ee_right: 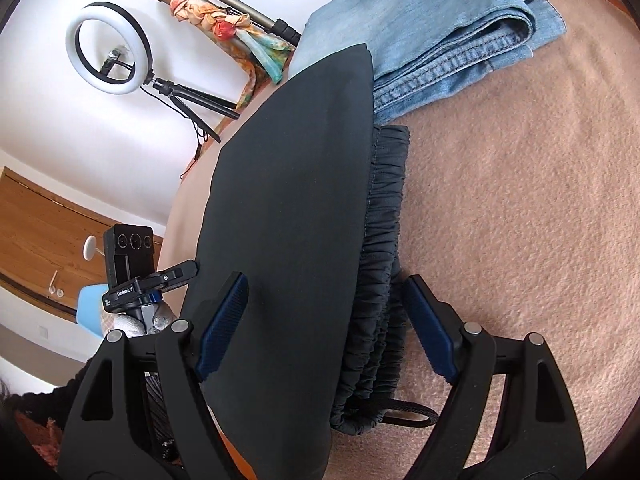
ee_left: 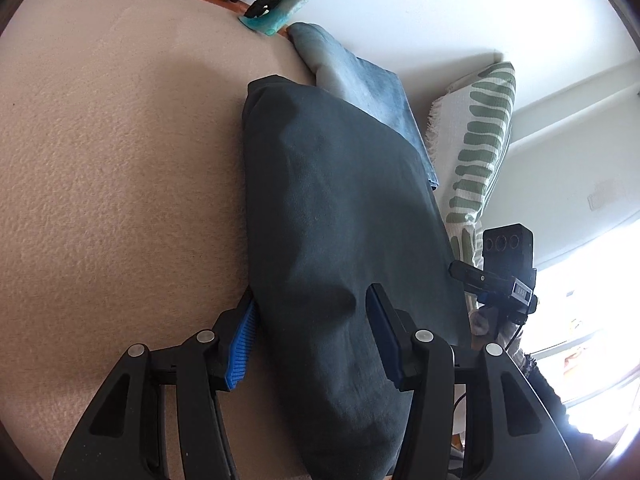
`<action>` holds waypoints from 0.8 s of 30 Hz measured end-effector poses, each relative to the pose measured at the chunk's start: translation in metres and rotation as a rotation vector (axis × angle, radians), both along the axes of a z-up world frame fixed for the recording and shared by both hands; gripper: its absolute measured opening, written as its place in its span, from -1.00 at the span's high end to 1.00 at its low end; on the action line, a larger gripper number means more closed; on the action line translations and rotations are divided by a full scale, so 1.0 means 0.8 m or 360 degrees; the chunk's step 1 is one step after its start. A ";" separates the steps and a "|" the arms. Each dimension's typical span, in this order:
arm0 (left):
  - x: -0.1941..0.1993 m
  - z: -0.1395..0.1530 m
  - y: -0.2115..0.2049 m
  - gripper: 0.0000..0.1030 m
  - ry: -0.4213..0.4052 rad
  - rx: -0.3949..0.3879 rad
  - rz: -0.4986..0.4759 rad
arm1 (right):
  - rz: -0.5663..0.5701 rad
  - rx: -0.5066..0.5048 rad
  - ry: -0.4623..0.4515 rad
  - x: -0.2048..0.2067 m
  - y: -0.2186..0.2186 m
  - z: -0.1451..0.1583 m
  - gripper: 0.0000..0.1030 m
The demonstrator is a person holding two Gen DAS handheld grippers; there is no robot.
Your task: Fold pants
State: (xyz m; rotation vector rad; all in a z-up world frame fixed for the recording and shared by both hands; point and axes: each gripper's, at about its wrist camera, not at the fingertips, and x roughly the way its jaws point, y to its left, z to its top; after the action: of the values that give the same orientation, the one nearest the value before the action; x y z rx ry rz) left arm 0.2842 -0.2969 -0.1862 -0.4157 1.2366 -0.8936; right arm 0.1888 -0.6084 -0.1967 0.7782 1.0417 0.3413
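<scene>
Both grippers, left point(ee_left: 312, 340) and right point(ee_right: 324, 328), hold their jaws apart, straddling dark folded pants point(ee_right: 288, 216) on a beige blanket point(ee_right: 520, 200); folded jeans point(ee_right: 432, 40) lie at 1 o'clock.

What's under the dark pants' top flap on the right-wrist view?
Under the dark pants flap, the gathered elastic waistband and a drawstring loop peek out over the beige blanket. Anything deeper is covered.

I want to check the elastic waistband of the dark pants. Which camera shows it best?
The right wrist view: the gathered waistband and its drawstring lie exposed beside the folded dark pants. The left wrist view shows only smooth dark fabric, no waistband.
</scene>
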 end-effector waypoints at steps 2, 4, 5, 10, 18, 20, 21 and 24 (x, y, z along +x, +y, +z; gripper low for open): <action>0.000 0.000 -0.005 0.05 -0.0023 -0.0002 -0.0017 | 0.0000 0.0023 -0.0019 0.001 0.000 -0.001 -0.61; -0.001 0.000 -0.007 0.05 -0.0035 0.0000 -0.0020 | -0.0016 0.0066 -0.0027 0.001 -0.002 -0.003 -0.59; -0.001 0.002 -0.008 0.06 -0.0038 0.0007 -0.0017 | 0.0006 0.0052 -0.0016 0.000 -0.003 -0.003 -0.48; 0.000 0.002 -0.006 0.16 -0.0043 0.0030 -0.0049 | 0.0075 -0.0026 0.0096 -0.015 -0.026 -0.002 -0.12; -0.001 0.001 -0.010 0.17 -0.0062 0.0016 -0.0060 | 0.0102 0.0114 -0.0005 -0.008 -0.009 -0.006 -0.42; -0.001 0.000 -0.012 0.17 -0.0053 0.0004 -0.0051 | 0.0051 0.0185 -0.0016 -0.008 -0.010 -0.009 -0.32; 0.000 0.000 -0.013 0.17 -0.0048 0.0000 -0.0045 | 0.0025 0.0209 -0.0007 -0.008 -0.010 -0.012 -0.18; 0.000 0.000 -0.015 0.22 -0.0059 0.0017 -0.0040 | 0.0025 0.0157 0.0007 -0.013 0.000 -0.009 0.17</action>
State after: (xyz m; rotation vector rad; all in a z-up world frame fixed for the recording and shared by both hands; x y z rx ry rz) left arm 0.2845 -0.3092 -0.1860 -0.3745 1.2144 -0.9120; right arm 0.1784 -0.6084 -0.2040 0.8601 1.0415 0.4067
